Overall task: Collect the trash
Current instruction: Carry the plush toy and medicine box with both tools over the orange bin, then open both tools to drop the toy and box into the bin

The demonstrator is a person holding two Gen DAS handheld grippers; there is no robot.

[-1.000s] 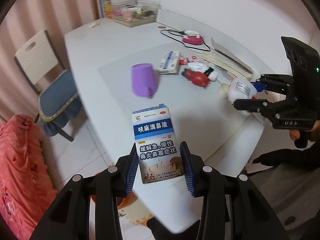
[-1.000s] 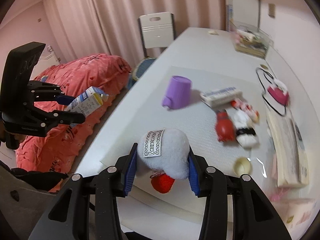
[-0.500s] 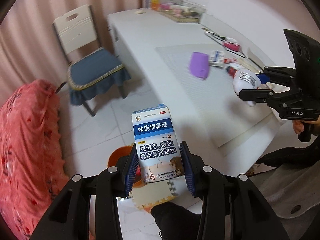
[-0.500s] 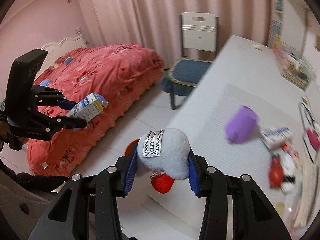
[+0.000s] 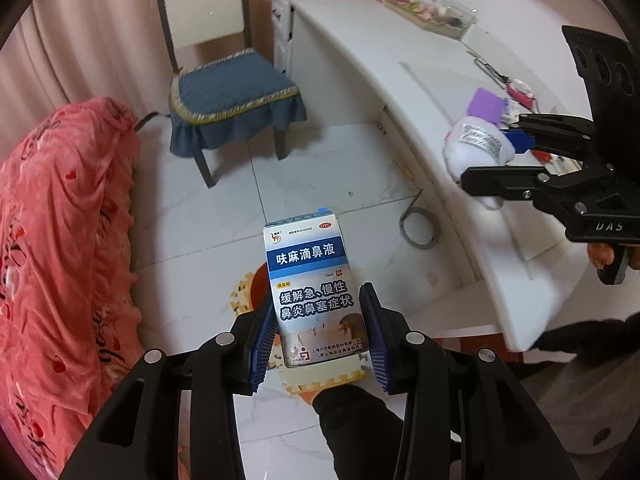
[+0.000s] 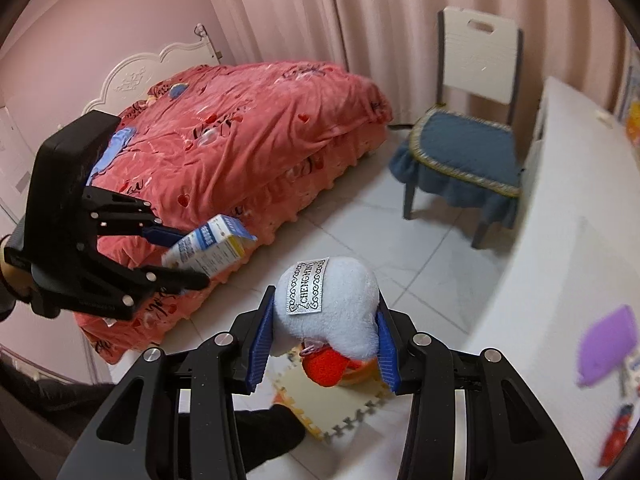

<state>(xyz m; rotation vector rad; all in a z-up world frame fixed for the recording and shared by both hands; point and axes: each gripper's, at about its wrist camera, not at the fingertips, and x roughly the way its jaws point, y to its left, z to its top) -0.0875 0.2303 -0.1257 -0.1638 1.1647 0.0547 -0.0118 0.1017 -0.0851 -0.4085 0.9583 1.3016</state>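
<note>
Left wrist cam: left gripper [image 5: 318,326] clamping medicine box [image 5: 314,292] over floor, right gripper [image 6: 324,338] holding plush toy [image 6: 334,308], both beside table [image 5: 460,128].

Two tongs [image 5: 318,334] [image 6: 324,340], one medicine box [image 5: 312,292], one plush toy [image 6: 332,304], one chair [image 5: 224,80], one purple cup [image 6: 610,346].

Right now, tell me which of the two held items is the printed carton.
The nasal drops box, clamped in the left tool: flat blue-and-white printed sides. The right tool grips a white plush toy with a sewn label.
</note>
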